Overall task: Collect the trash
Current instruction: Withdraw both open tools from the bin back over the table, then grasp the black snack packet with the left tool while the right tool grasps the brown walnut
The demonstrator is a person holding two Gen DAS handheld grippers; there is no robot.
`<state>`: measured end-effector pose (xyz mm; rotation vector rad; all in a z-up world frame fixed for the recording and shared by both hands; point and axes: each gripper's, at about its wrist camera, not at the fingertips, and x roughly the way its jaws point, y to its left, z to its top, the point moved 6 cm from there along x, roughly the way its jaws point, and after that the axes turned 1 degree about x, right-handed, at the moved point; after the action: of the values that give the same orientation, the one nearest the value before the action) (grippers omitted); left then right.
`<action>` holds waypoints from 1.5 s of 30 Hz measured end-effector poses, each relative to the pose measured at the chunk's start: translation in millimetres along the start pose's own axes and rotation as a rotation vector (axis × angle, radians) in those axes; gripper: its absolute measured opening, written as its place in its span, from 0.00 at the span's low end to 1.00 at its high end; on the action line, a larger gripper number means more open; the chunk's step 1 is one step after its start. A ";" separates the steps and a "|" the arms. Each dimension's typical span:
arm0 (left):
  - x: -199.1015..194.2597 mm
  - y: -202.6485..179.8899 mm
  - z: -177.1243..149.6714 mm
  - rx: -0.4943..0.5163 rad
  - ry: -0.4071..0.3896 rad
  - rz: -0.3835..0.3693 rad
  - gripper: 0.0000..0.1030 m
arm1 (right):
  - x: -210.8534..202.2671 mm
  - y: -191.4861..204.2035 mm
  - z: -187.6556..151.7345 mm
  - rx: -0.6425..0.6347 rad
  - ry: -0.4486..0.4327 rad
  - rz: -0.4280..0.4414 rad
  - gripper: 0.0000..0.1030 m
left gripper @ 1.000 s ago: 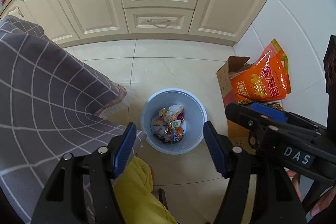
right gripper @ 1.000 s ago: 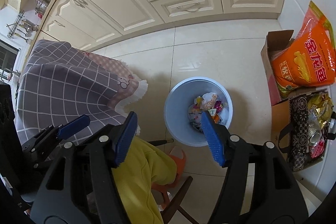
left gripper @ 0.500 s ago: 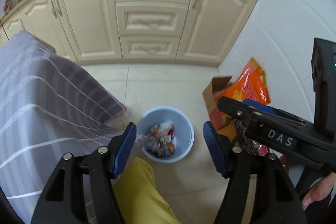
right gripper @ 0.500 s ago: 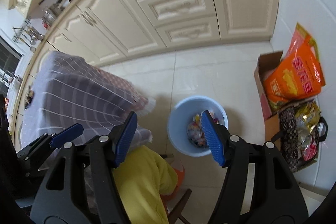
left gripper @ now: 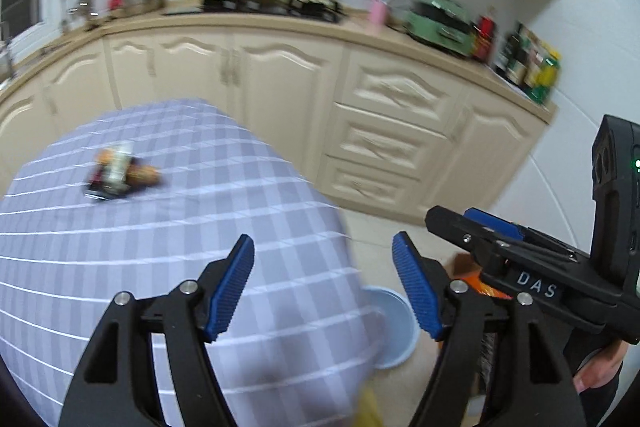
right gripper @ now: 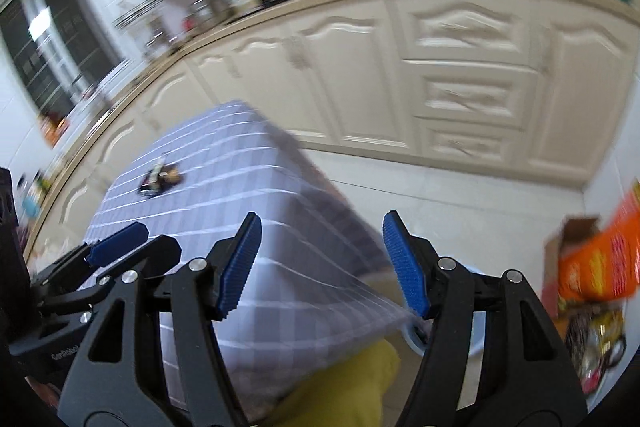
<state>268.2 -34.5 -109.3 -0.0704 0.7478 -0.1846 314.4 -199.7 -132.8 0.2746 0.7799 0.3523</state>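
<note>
A small heap of wrapper trash (left gripper: 120, 173) lies on the far part of the grey checked tablecloth (left gripper: 160, 259); in the right wrist view the trash (right gripper: 160, 179) shows small and blurred. My left gripper (left gripper: 323, 285) hangs over the table's near right corner, its jaws opening with nothing between them. My right gripper (right gripper: 322, 263) is open and empty beside it. The pale blue bin (left gripper: 394, 327) sits on the floor, half hidden by the cloth and the left gripper's right finger.
Cream kitchen cabinets (left gripper: 380, 131) run behind the table, with a stove, pans and bottles on the counter. An orange bag (right gripper: 600, 259) and a cardboard box (right gripper: 568, 239) stand on the floor at the right. A yellow garment (right gripper: 340, 383) shows below the table edge.
Both grippers have risen and tilted up from looking into the bin toward the table top and counter. The left gripper's jaws stand a little wider. The trash heap on the table has come into view.
</note>
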 end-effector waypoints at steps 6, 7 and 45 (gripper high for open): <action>-8.7 104.8 14.4 -0.107 -0.003 0.136 0.75 | 73.1 83.7 19.2 -0.133 0.096 0.109 0.62; -7.8 120.3 15.5 -0.123 0.001 0.150 0.75 | 85.1 95.2 19.5 -0.153 0.117 0.120 0.62; 100.7 256.1 33.6 -0.205 0.153 0.067 0.11 | 197.2 153.7 28.9 -0.311 0.221 0.137 0.21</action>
<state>399.8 197.4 -185.2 -0.2279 0.9192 -0.0493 433.3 16.8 -181.6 -0.0049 0.9113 0.6334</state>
